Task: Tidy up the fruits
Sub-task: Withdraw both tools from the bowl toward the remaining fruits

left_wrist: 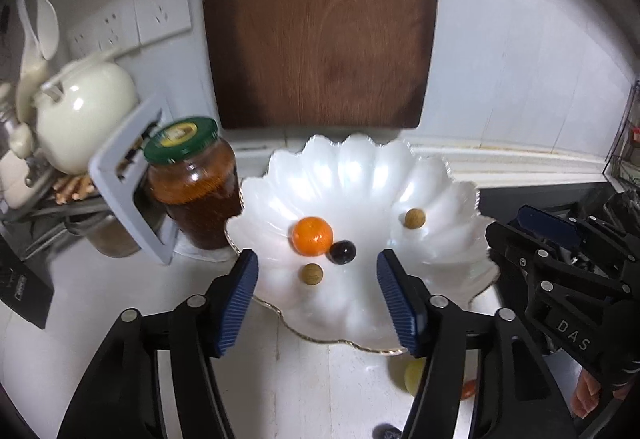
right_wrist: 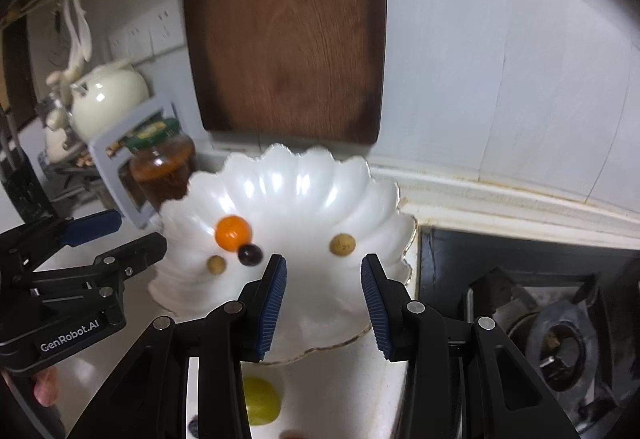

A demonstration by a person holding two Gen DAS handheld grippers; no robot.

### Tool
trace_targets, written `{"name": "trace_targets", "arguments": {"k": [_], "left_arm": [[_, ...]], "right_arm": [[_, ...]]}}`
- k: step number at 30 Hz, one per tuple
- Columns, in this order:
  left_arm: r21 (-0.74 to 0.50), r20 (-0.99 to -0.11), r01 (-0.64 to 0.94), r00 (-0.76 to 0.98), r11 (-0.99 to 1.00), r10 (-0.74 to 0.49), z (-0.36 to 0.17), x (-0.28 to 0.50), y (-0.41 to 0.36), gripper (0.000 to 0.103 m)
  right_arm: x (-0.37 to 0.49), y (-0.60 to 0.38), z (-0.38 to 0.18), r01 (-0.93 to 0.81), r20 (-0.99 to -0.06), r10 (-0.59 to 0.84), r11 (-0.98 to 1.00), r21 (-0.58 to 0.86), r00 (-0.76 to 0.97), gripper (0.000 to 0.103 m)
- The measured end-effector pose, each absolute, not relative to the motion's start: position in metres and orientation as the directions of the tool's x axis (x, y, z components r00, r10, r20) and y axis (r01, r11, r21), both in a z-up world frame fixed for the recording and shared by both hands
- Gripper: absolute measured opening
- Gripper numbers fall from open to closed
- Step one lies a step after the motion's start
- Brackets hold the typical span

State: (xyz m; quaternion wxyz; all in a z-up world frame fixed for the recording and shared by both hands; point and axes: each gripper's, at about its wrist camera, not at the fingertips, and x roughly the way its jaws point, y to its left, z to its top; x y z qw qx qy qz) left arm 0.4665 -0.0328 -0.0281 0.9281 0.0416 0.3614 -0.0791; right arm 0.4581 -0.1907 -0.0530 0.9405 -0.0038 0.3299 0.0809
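Note:
A white scalloped bowl [left_wrist: 360,167] [right_wrist: 296,175] sits on the white counter. In it lie an orange [left_wrist: 312,235] [right_wrist: 233,233], a dark grape [left_wrist: 343,252] [right_wrist: 250,254] touching it, and two tan round fruits [left_wrist: 312,273] [left_wrist: 414,218] [right_wrist: 216,264] [right_wrist: 342,244]. My left gripper [left_wrist: 318,303] is open and empty over the bowl's near rim. My right gripper [right_wrist: 324,303] is open and empty, also over the near rim; it shows at the right of the left wrist view [left_wrist: 532,235]. A yellow-green fruit [right_wrist: 261,401] [left_wrist: 414,375] lies on the counter below the bowl.
A wooden cutting board [left_wrist: 320,23] leans on the wall behind the bowl. A green-lidded jar [left_wrist: 196,187] and a grey frame [left_wrist: 124,179] stand left of it, with a cream teapot [left_wrist: 84,119] behind. A gas stove [right_wrist: 560,319] is at right. A small red fruit [left_wrist: 468,389] lies on the counter.

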Motion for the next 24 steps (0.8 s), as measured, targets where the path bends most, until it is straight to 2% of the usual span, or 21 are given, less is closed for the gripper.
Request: {"name": "trace_targets", "arguments": {"k": [9,24], "left_arm": [[0.033,-0.601,0.181,0.790,0.983,-0.126,0.006,0.415,-0.029,0.067],[0.040,-0.555,0.231,0.814,0.972,-0.171,0.023,0.342,-0.029,0.069]], "right_arm": [[0.412,-0.192,-0.022,-0.175,-0.541,0.180,0.983,0.061,0.821,0.040],[0.339,-0.193,-0.008,-0.216,-0.490,0.223,0.974,0.072,0.843,0.040]]}}
